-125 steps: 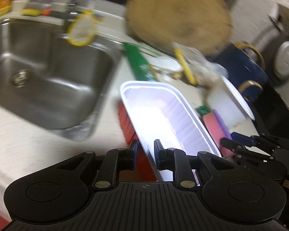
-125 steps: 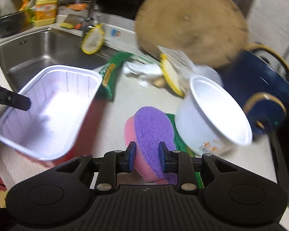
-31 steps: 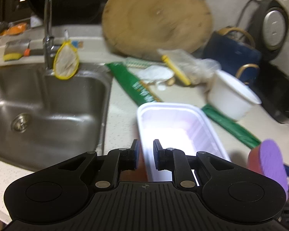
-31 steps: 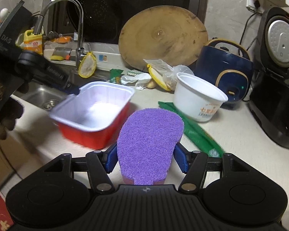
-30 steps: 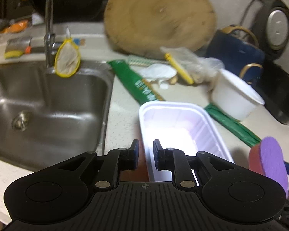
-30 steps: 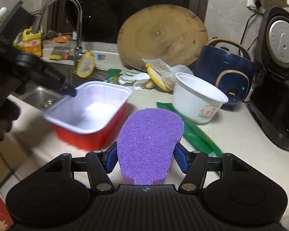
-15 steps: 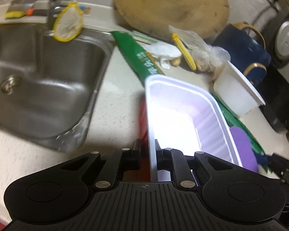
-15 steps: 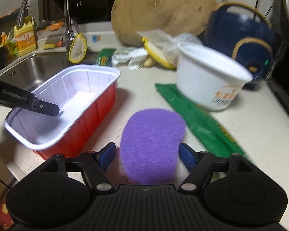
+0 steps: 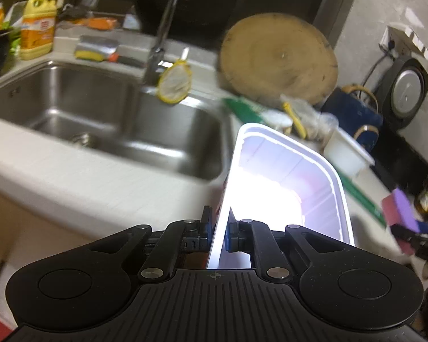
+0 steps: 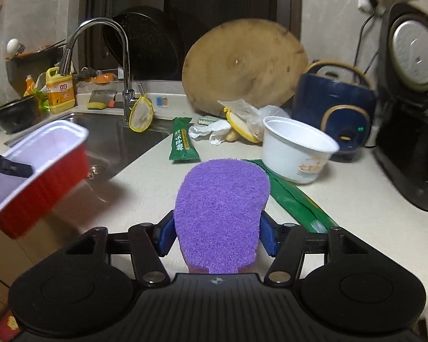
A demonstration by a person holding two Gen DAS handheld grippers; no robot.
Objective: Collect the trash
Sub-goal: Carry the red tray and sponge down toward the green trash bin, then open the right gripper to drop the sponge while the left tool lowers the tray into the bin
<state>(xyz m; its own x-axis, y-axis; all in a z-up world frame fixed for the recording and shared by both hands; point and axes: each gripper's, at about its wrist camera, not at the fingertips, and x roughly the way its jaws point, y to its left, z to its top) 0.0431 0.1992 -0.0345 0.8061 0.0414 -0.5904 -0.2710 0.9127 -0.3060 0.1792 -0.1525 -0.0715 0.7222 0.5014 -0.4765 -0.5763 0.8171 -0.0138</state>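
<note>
The work surface is a pale speckled stone counter (image 10: pixel 353 199) with a stainless-steel sink (image 10: pixel 114 139) let into its left part and a curved chrome tap (image 10: pixel 122 65) at the sink's back edge. A round wooden chopping board (image 10: pixel 242 65) leans on the back wall. A navy rice cooker (image 10: pixel 333 108) and a black appliance (image 10: pixel 411 91) stand along the right edge. A yellow detergent bottle (image 10: pixel 60 91) stands at the sink's back left corner.

A white round plastic bowl (image 10: pixel 296 151) sits near the counter's middle, touching a long green wrapper (image 10: pixel 296 199). A shorter green snack packet (image 10: pixel 182 142) lies just beside the sink's right rim. Crumpled white paper and a clear plastic bag (image 10: pixel 242 122) lie at the foot of the chopping board.

The left gripper (image 9: pixel 218 228) is clamped on the near rim of the red foil tray with white lining (image 10: pixel 40 168). The right gripper (image 10: pixel 216 228) grips the purple-and-pink sponge (image 10: pixel 222 213) across its width.

Compared with one second ago, the tray has left the counter and now hangs in the air at the sink's front edge, tilted. The sponge is also lifted clear of the counter.
</note>
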